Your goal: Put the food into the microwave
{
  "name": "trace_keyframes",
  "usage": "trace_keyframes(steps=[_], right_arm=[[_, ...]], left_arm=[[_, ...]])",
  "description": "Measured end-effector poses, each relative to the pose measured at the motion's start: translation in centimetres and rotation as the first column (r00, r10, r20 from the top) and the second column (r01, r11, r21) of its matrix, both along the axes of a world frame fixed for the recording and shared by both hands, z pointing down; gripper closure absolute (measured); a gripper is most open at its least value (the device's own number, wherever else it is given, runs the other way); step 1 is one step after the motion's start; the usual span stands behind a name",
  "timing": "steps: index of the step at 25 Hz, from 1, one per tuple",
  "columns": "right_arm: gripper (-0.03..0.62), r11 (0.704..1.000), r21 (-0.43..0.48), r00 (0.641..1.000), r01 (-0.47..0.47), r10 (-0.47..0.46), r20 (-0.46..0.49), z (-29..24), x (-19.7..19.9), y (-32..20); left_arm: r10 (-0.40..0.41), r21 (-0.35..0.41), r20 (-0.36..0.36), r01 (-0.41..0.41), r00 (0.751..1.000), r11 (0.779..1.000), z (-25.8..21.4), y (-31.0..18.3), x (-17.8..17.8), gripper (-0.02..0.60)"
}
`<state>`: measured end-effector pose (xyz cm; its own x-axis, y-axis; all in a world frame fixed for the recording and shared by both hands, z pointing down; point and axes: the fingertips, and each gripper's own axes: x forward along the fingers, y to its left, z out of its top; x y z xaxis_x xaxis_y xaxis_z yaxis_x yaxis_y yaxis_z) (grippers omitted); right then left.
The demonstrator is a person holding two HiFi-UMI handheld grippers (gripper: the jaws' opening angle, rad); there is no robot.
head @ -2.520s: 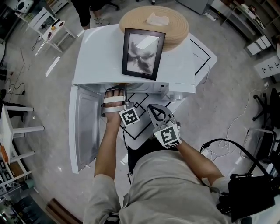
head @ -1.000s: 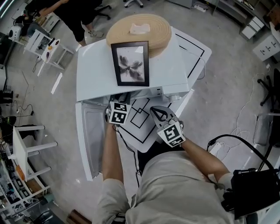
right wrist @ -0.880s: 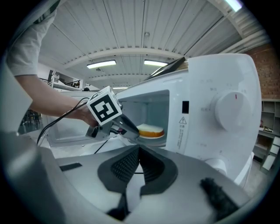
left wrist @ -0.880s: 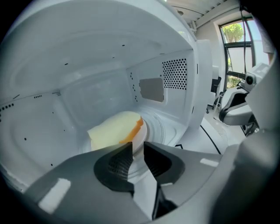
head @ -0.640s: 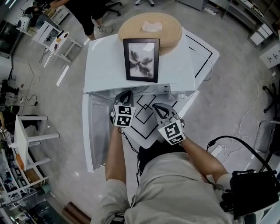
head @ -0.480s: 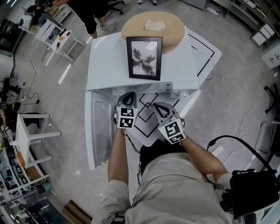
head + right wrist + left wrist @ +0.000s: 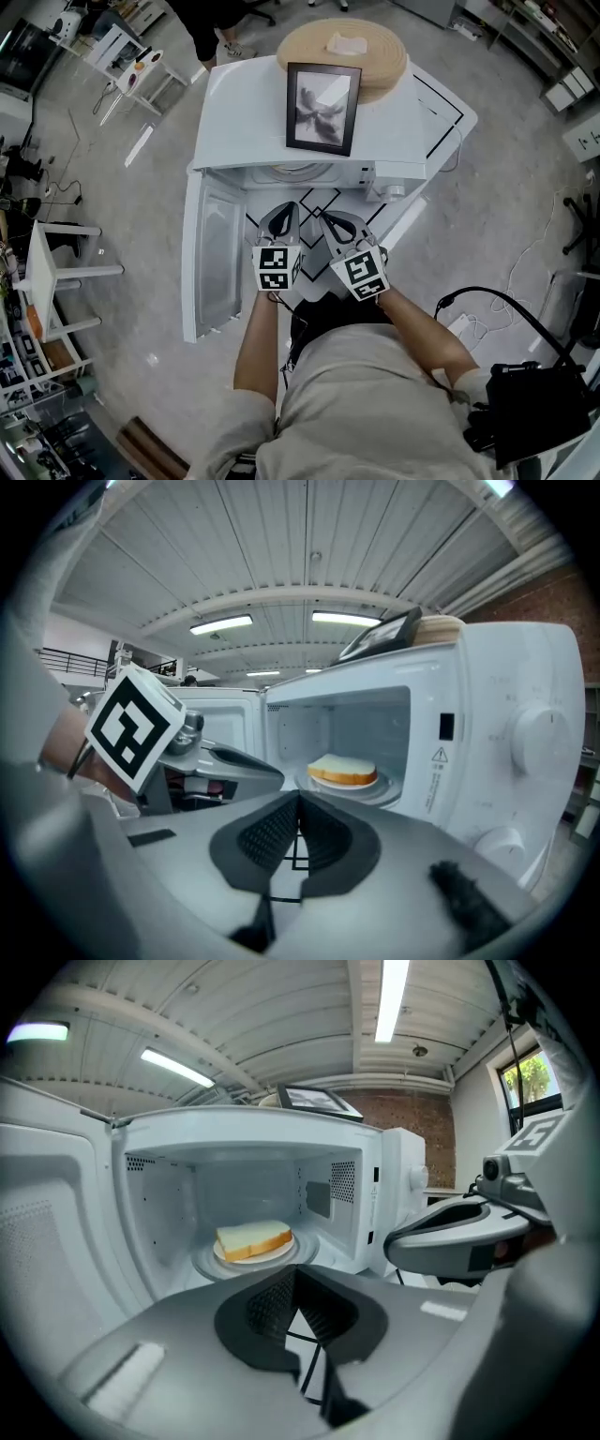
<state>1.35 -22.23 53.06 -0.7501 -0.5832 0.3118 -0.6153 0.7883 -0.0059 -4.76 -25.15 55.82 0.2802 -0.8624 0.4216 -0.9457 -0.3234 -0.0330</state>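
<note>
Grey workshop floor surrounds a white microwave whose door stands open toward 9 o'clock. Inside the cavity, a bread slice lies on a plate on the turntable, at 12 o'clock from both tools. Left gripper and right gripper hover side by side outside the opening, each with jaws closed together and empty. A framed picture and a woven mat rest on top of the microwave.

Both held out front, side by side, just apart. The left gripper points to 12 o'clock, jaws together, nothing between. The right gripper angles to 11 o'clock, jaws together, empty. The left forearm comes in from 6 o'clock, the right forearm from 4.
</note>
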Motion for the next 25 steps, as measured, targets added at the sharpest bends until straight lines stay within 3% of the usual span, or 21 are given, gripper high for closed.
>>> trace_keyframes(steps=[4,10,25], right_arm=[[0.583,1.0,0.006,1.0,0.0,0.0,0.012,-0.7,0.3,0.5],[0.583,0.999,0.047,0.999,0.007,-0.009,0.041,-2.4,0.9,2.0],[0.583,0.997,0.078,1.0,0.021,-0.022,0.008,-2.6,1.1,3.4]], left_arm=[[-0.042,0.041,-0.035,0.044,0.998,0.998,-0.9,1.9,0.5,0.574],[-0.093,0.048,-0.187,0.104,0.978,0.993,-2.1,6.1,1.9,0.574],[-0.041,0.088,-0.157,0.056,0.987,0.995,-3.1,7.5,3.8,0.574]])
